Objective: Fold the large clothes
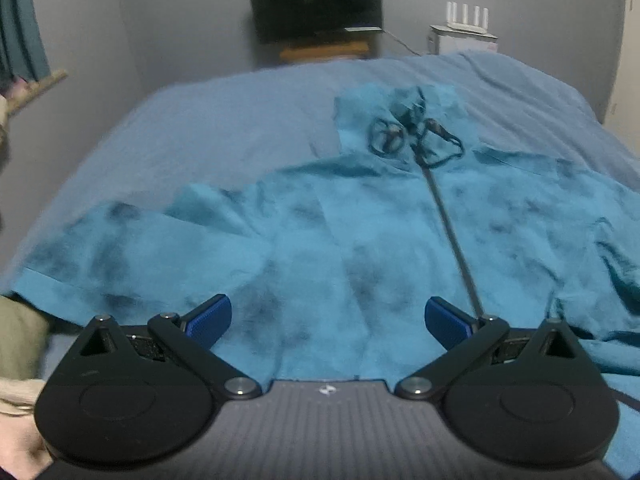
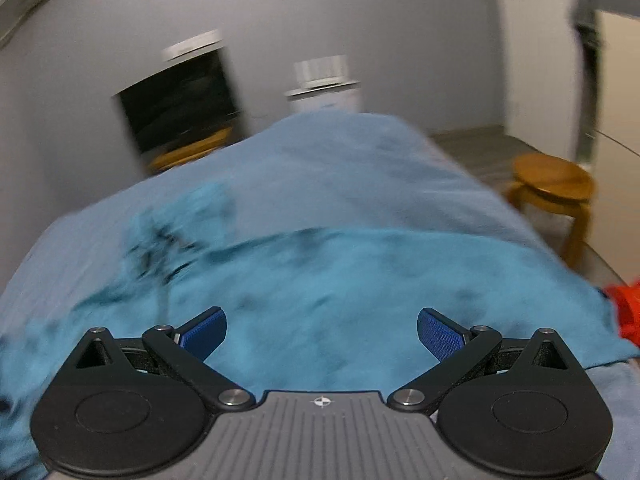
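A teal zip-up hoodie (image 1: 360, 232) lies spread front-up across the near half of a bed (image 1: 200, 120) covered in a blue sheet, its hood and black drawcords (image 1: 416, 136) pointing toward the far edge. The left claw (image 1: 327, 322) hangs over the hem by the near edge, jaws wide apart, holding nothing. The right claw (image 2: 322, 334) hovers over the garment's right side, jaws likewise apart and empty. A wooden stool (image 2: 554, 196) stands beside the bed's right edge.
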Available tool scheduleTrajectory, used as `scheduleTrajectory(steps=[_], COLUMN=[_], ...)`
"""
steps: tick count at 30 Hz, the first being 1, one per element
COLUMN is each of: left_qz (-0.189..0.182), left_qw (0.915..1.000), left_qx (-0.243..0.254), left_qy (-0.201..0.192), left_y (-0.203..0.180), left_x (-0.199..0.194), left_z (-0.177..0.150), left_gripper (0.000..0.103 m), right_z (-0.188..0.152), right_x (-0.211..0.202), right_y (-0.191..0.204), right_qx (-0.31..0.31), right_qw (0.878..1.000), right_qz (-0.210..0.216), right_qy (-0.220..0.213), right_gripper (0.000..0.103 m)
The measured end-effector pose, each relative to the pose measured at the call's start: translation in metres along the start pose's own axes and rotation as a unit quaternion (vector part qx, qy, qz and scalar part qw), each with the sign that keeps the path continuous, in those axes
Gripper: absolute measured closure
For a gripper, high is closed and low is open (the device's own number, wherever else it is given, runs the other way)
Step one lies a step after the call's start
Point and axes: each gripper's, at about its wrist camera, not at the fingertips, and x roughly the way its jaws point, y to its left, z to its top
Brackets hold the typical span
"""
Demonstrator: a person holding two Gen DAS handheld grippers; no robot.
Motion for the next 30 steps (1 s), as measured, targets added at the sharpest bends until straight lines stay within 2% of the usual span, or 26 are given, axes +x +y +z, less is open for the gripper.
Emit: scheduleTrajectory(steps=[4,8,11,13,16,18,23,26,27,28,30], left_qz=[-0.038,-0.047,-0.046,-0.048,-0.045,-0.042,-0.034,-0.03,-0.029,-0.028,-0.028], left_qw=[0.9977,0.995,0.9926,0.992,0.9915,0.9919,0.9929,0.9926,0.9925,0.9923,0.9925], left_qx=[-0.046,-0.07,-0.091,-0.096,-0.101,-0.098,-0.085,-0.082,-0.083,-0.083,-0.082], left_qy=[0.032,0.054,0.065,0.066,0.069,0.069,0.077,0.084,0.086,0.087,0.086], left_y=[0.008,0.011,0.014,0.016,0.017,0.015,0.009,0.008,0.008,0.008,0.007], left_x=[0.023,0.039,0.047,0.051,0.054,0.056,0.06,0.063,0.064,0.065,0.064], left_z=[-0.01,-0.025,-0.03,-0.033,-0.038,-0.04,-0.041,-0.042,-0.042,-0.043,-0.043], left_gripper=[0.0,0.0,0.0,0.0,0.0,0.0,0.0,0.0,0.0,0.0,0.0], right_z=[0.008,-0.007,-0.027,-0.043,-0.068,-0.082,-0.103,-0.108,-0.107,-0.106,-0.103], right_x=[0.029,0.042,0.046,0.05,0.059,0.064,0.071,0.079,0.079,0.081,0.083], right_y=[-0.089,-0.173,-0.22,-0.239,-0.259,-0.27,-0.288,-0.302,-0.304,-0.305,-0.307], right_qx=[0.089,0.205,0.268,0.295,0.322,0.348,0.409,0.447,0.456,0.464,0.469], right_qw=[0.993,0.973,0.956,0.945,0.933,0.924,0.905,0.889,0.884,0.88,0.877], right_qz=[-0.071,-0.084,-0.1,-0.118,-0.139,-0.136,-0.109,-0.1,-0.1,-0.101,-0.107], right_qy=[0.027,0.059,0.064,0.072,0.081,0.081,0.043,0.009,0.0,-0.007,-0.021], right_gripper=[0.0,0.001,0.01,0.023,0.034,0.036,0.037,0.046,0.054,0.067,0.087])
